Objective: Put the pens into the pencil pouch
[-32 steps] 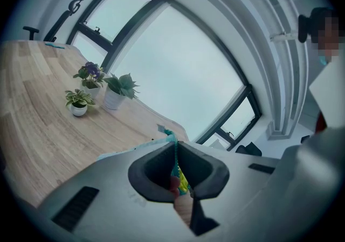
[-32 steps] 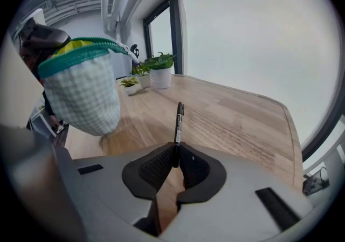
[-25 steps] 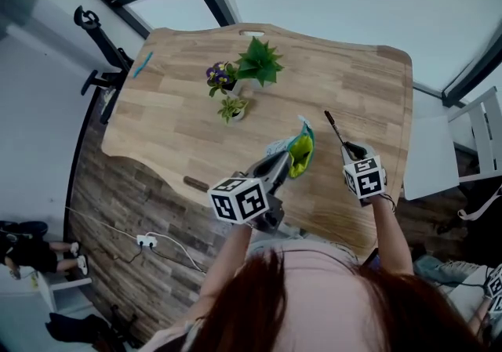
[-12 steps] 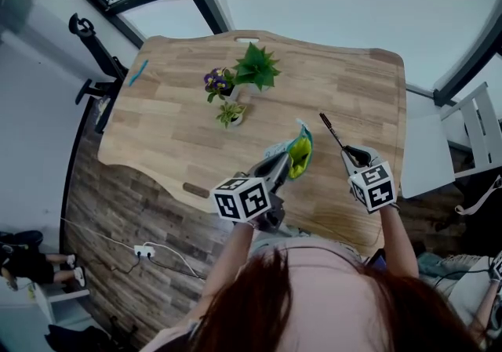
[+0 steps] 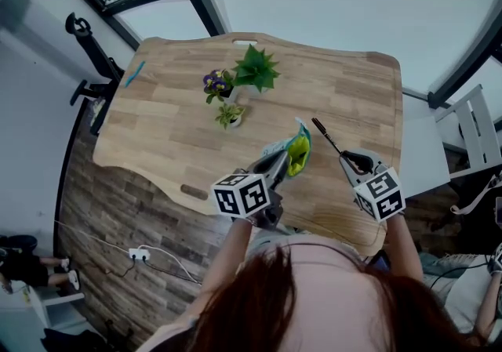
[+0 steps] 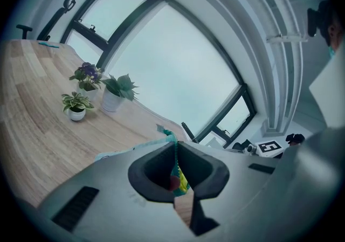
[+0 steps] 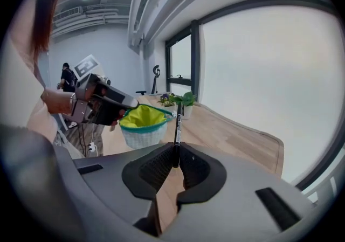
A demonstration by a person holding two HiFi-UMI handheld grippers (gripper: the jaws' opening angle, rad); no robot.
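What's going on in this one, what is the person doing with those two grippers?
A person works at a wooden table with a gripper in each hand. The left gripper is shut on the rim of the pencil pouch, keeping its yellow-lined mouth open. The right gripper is shut on a black pen, held off the table beside the pouch, not yet inside. Potted plants stand farther back.

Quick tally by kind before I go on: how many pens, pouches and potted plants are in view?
Pens: 2 (black pen in right gripper, teal pen at far table corner)
Pencil pouch: 1 (in left gripper)
Potted plants: 3 (purple-flowered plant, big green plant, small plant)
Total: 6
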